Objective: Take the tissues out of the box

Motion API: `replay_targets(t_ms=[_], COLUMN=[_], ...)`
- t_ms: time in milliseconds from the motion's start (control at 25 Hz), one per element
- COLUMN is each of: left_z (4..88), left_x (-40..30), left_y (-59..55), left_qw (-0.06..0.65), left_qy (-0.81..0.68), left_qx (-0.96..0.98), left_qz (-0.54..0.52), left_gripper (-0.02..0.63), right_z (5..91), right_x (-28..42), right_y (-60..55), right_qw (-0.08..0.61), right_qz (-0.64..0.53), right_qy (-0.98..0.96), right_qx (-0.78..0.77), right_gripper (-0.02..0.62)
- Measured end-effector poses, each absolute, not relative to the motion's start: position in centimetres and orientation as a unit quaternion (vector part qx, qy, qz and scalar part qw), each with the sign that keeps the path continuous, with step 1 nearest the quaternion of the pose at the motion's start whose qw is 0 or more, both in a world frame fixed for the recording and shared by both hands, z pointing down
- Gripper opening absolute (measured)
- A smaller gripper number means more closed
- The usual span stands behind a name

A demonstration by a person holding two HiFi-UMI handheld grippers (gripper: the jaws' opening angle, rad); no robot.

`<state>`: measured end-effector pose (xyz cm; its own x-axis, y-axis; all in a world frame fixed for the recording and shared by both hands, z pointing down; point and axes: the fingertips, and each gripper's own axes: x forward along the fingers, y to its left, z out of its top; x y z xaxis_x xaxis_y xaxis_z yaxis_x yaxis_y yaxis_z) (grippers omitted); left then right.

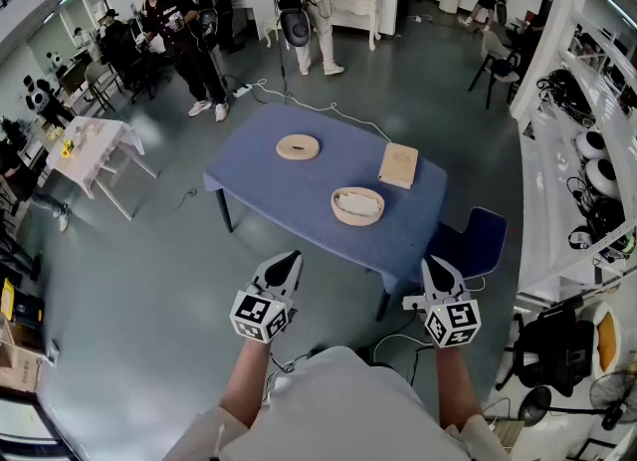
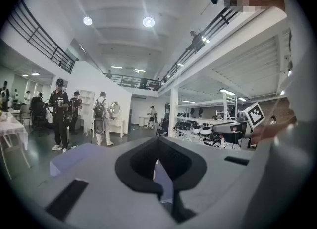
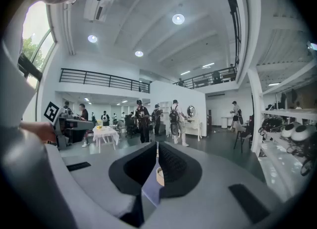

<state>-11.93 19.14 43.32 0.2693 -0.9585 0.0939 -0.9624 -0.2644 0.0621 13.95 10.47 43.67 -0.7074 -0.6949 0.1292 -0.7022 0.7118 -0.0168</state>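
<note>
- The left gripper point(image 1: 288, 264) and right gripper point(image 1: 435, 270) are both closed and empty, held short of the table's point(image 1: 249, 175) near edge.
- The oval box point(image 1: 357, 206), apparently holding white tissues, sits by that edge. The jaws should be opened first, then brought down from above.

Before me the round wooden box point(image 1: 357, 206) stands upright and open on the blue table point(image 1: 249, 180), near its front edge; the white tissues point(image 1: 358, 204) lie bunched inside it. A flat rectangular wooden box point(image 1: 398, 164) lies just behind it to the right; a round wooden disc point(image 1: 297, 146) lies flat farther back on the left, well apart.
</note>
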Motion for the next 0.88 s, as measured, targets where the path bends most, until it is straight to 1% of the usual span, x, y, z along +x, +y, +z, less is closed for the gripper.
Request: replay_targets(t_ms=[880], left_z=[43.8], left_x=[-9.6], left_y=[19.8], left_qw=[0.059], left_qy=[-0.612], left_qx=[0.788], left_qz=[0.021], left_gripper=[0.006], right_z=[43.7], right_x=[15.9], right_y=[10.8], right_qw=[0.047], right_qz=[0.040], right_qy=[-0.927], right_qx=[0.371], right_gripper=[0.038])
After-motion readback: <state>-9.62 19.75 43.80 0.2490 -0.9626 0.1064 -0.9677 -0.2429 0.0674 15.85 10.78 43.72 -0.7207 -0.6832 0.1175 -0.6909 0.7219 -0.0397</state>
